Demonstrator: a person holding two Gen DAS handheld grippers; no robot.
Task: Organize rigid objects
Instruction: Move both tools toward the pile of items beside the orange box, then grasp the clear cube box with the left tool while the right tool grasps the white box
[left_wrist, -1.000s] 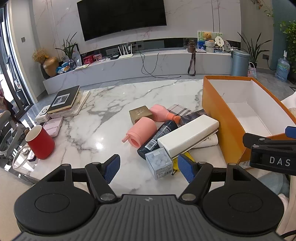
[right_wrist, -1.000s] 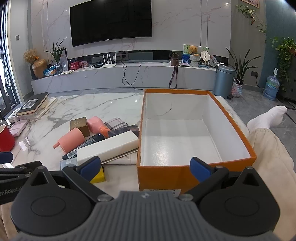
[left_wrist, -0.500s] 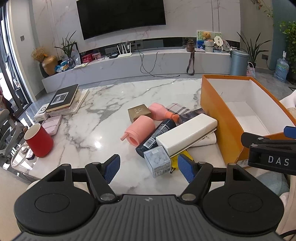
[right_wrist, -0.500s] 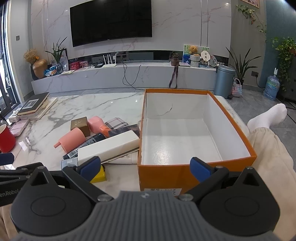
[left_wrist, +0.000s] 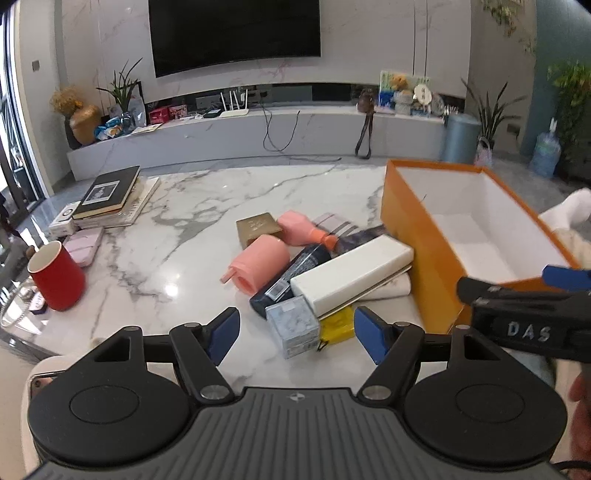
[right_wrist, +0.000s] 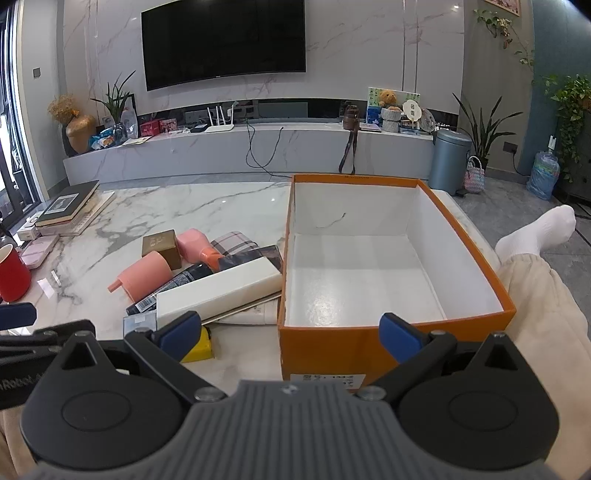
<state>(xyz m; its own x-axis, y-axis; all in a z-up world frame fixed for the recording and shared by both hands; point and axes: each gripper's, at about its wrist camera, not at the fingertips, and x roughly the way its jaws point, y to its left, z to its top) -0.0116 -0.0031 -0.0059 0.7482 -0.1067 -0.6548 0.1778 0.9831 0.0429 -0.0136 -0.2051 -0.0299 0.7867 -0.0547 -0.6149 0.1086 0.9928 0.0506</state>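
both grippers hover wide apart and empty at the near edge of the marble tabletop (left_wrist: 192, 236), a pile of objects and an orange box (right_wrist: 369, 347) ahead.
the left gripper (left_wrist: 295, 330) has a small clear cube box (left_wrist: 293, 325) just beyond its spread jaws, with a yellow item (left_wrist: 338, 326) beside it to the right. farther in the pile lie a long white box (left_wrist: 351, 275), a dark tube (left_wrist: 291, 273) with a barcode, a pink cup (left_wrist: 260, 262) on its side, a pink bottle (left_wrist: 301, 230) and a gold box (left_wrist: 258, 227). the right gripper (right_wrist: 290, 332) faces the orange box's near wall; its white inside holds nothing. a red mug (left_wrist: 57, 275) stands far left.
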